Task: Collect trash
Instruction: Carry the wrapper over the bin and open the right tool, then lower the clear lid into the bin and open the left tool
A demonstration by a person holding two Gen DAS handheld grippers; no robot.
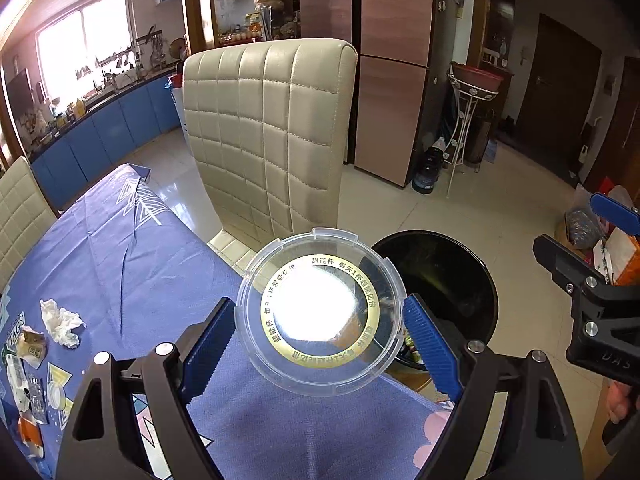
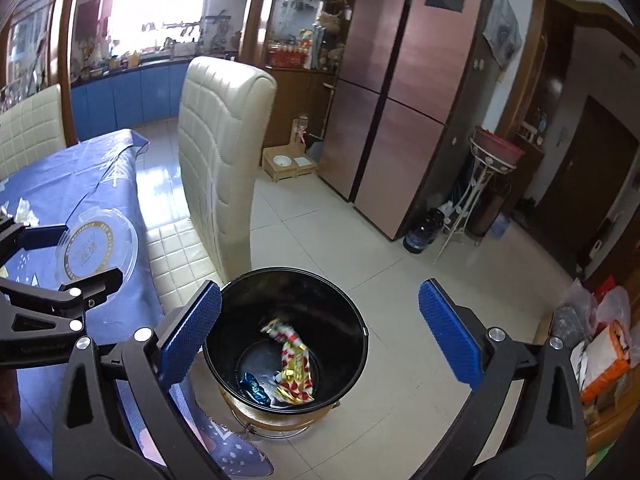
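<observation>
Lid [image 1: 320, 312] | clear round plastic, clamped across its width in left gripper [image 1: 320, 344] jaws, above worktop [image 1: 120, 248] edge | bin [image 2: 286, 336] just beyond to its right, under released, empty right gripper [image 2: 320, 336] jaws | left hand nearer lid

A home dining area opens onto a kitchen. The floor [image 2: 320, 216] is pale glossy tile. A table under a blue patterned cloth [image 1: 132, 264] stands at the left, with a cream quilted chair [image 1: 264, 128] pushed up to its edge and a second cream chair [image 1: 20, 208] at the far side. Behind them stands a tall copper-pink fridge [image 2: 416, 92] beside a wooden glass-fronted cabinet [image 2: 304, 24]. Blue kitchen cupboards [image 1: 108, 128] run beneath a bright sunlit window [image 1: 84, 36]. A white wire plant stand [image 2: 484, 184] stands near dark wooden doors [image 1: 560, 88].
</observation>
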